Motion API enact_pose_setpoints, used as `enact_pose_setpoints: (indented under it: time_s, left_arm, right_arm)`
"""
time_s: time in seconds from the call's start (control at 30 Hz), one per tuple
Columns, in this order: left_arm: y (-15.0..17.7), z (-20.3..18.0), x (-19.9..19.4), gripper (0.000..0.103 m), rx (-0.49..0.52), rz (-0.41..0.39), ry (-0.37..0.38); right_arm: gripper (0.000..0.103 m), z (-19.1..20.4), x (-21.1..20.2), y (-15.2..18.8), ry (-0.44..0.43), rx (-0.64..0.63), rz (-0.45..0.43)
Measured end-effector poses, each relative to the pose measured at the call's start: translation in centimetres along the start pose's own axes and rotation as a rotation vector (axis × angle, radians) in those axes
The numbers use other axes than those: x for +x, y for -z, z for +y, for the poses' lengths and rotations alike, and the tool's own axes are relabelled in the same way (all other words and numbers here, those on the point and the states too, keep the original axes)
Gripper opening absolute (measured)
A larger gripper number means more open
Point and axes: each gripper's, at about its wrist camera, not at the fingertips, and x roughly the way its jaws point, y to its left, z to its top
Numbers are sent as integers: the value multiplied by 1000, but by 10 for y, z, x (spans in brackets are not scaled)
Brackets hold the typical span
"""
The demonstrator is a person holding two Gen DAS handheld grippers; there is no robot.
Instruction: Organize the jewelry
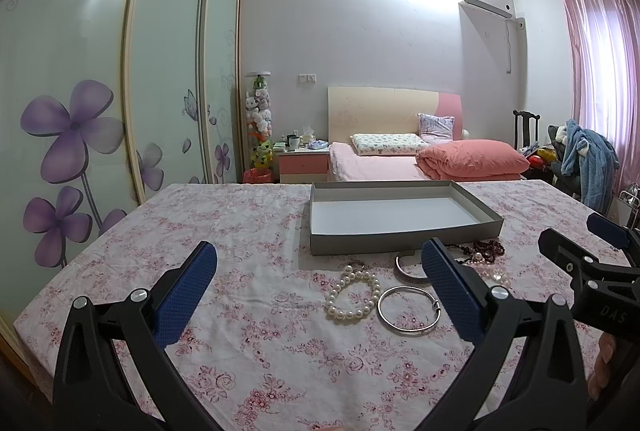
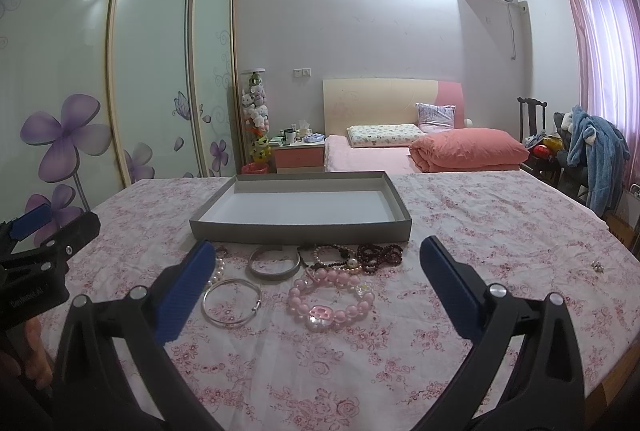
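Note:
A shallow grey box (image 1: pixel 400 239) (image 2: pixel 300 229), empty inside, lies on the floral tablecloth. In front of it lie a white pearl bracelet (image 1: pixel 353 296), a thin silver bangle (image 1: pixel 409 309) (image 2: pixel 232 302), a wide silver bangle (image 2: pixel 274 263), a pink bead bracelet (image 2: pixel 331 299), dark bead bracelets (image 2: pixel 378 255) and a mixed bead bracelet (image 2: pixel 332 257). My left gripper (image 1: pixel 320 291) is open and empty, hovering before the pearl bracelet. My right gripper (image 2: pixel 316 287) is open and empty, hovering before the pink bracelet. Each gripper shows at the edge of the other's view.
A small ring or earring (image 2: pixel 597 265) lies apart at the table's right side. Beyond the table stand a bed with pink bedding (image 2: pixel 420 151), a nightstand (image 2: pixel 298 153) and sliding wardrobe doors (image 1: pixel 100 91) on the left. A chair with clothes (image 2: pixel 592 151) is at the right.

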Motion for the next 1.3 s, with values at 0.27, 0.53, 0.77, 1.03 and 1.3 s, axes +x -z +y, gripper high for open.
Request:
enact_pose_setpoints:
  time_s: [0.27,0.53,0.77,1.03,1.3]
  left_arm:
    - [-1,1,3,101,-2,2,-1]
    - [-1,1,3,101,-2,3,-1]
    - [-1,1,3,101,-2,5,0]
    - [-1,1,3,101,-1,6,-1]
    - [-1,1,3,101,-1,7,0]
  right_arm:
    - [99,0,1,1,0,4,3]
    - [99,-1,0,2,0,5,4]
    - [99,-1,0,2,0,6,5]
    - [99,-1,1,3,0,8,5]
    - [99,-4,0,1,-1,9,6]
